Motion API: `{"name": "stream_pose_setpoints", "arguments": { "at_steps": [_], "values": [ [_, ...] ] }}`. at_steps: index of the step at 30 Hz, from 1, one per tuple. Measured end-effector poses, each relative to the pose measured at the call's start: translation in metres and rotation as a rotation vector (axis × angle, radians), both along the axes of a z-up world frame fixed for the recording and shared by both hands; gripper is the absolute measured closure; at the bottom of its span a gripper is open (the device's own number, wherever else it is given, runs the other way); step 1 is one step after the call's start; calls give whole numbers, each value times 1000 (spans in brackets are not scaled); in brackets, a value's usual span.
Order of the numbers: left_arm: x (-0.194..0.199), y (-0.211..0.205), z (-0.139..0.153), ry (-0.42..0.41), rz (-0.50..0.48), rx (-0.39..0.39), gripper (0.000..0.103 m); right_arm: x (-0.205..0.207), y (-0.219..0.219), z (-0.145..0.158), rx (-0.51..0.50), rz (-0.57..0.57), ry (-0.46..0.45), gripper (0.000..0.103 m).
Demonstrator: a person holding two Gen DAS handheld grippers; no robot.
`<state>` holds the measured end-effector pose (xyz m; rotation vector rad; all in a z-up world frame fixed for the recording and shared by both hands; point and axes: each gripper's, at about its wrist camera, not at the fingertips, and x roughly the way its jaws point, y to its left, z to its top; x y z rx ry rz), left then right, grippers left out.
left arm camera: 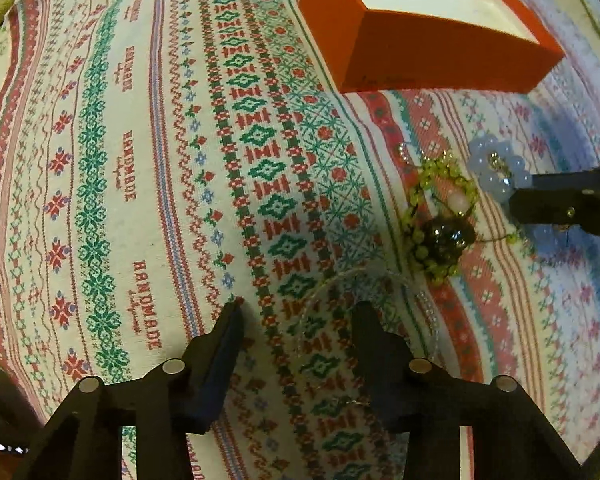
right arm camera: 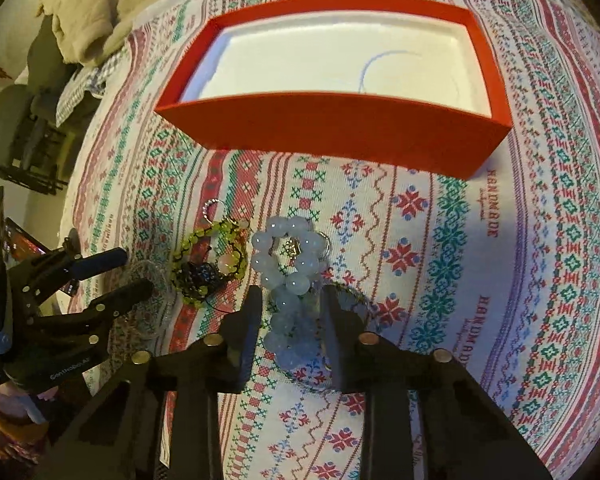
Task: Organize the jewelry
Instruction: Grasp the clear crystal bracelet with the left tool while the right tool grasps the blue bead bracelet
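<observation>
the right gripper (right arm camera: 290, 312) has its fingers spread on either side of the pale blue bead bracelet (right arm camera: 288, 264), which lies on the patterned cloth (right arm camera: 420, 280) just in front of the red box (right arm camera: 332, 132). beside it sits the green bead bracelet (right arm camera: 210, 264). the left gripper (left arm camera: 296, 320) stands with fingers apart over a clear bead strand (left arm camera: 380, 280), holding nothing.

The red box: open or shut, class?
Open. The red box has no lid on it; its white lining shows from above, with one thin loop inside.
</observation>
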<state>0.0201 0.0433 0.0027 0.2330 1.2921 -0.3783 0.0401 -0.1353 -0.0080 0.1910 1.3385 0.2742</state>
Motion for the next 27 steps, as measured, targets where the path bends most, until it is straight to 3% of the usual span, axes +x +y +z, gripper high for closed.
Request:
{"name": "stream_pose_setpoints", "arguments": {
  "at_steps": [3, 5, 7, 11, 21, 27],
  "values": [
    [-3, 0, 0, -10, -2, 13, 76, 2, 0, 0, 7, -10, -2, 87],
    [-4, -1, 1, -9, 1, 6, 95, 0, -3, 3, 6, -15, -14, 90],
    [-6, -1, 3, -11, 4, 0, 101, -2, -7, 7, 8, -17, -26, 91],
    [1, -4, 20, -20, 11, -12, 103, -7, -9, 18, 12, -16, -60, 91],
    [2, -23, 79, -133, -2, -105, 103, -16, -13, 52, 35, -7, -153, 91],
    [9, -37, 98, -191, -6, -165, 103, -19, -20, 80, 57, -17, -220, 91]
  ]
}}
